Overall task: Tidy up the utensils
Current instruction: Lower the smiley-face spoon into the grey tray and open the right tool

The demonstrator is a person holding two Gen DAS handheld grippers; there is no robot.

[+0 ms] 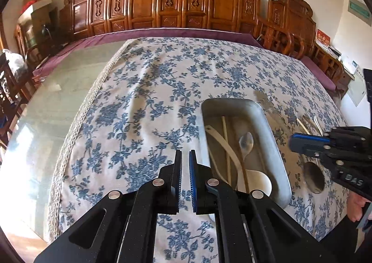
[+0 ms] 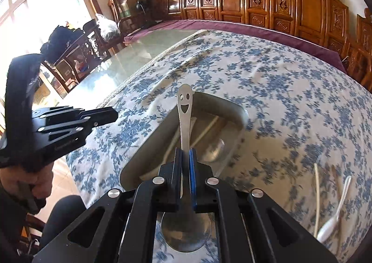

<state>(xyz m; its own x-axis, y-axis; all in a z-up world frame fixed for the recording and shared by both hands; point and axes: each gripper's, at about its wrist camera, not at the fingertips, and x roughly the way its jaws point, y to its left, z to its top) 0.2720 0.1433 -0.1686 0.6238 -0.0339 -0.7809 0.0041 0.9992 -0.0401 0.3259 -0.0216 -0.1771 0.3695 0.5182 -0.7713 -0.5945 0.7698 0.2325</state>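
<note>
My right gripper (image 2: 185,151) is shut on a steel spoon (image 2: 183,109) with a smiling face cut into its handle. The handle points forward over the metal tray (image 2: 223,109) and the bowl hangs under the jaws. In the left wrist view, that right gripper (image 1: 291,142) hovers just right of the tray (image 1: 276,146), the spoon's bowl (image 1: 313,177) dangling below it. Inside the tray lie a metal spoon (image 1: 246,142), a white spatula (image 1: 220,142), a chopstick (image 1: 224,130) and a white spoon (image 1: 258,181). My left gripper (image 1: 185,154) is shut and holds nothing, left of the tray.
Loose utensils (image 1: 307,123) lie on the blue-flowered tablecloth (image 1: 151,91) right of the tray, among them a white spoon (image 2: 332,223) and a chopstick (image 2: 316,188). Bare glass tabletop (image 1: 58,100) lies left of the cloth. Carved wooden chairs (image 1: 162,0) line the far side.
</note>
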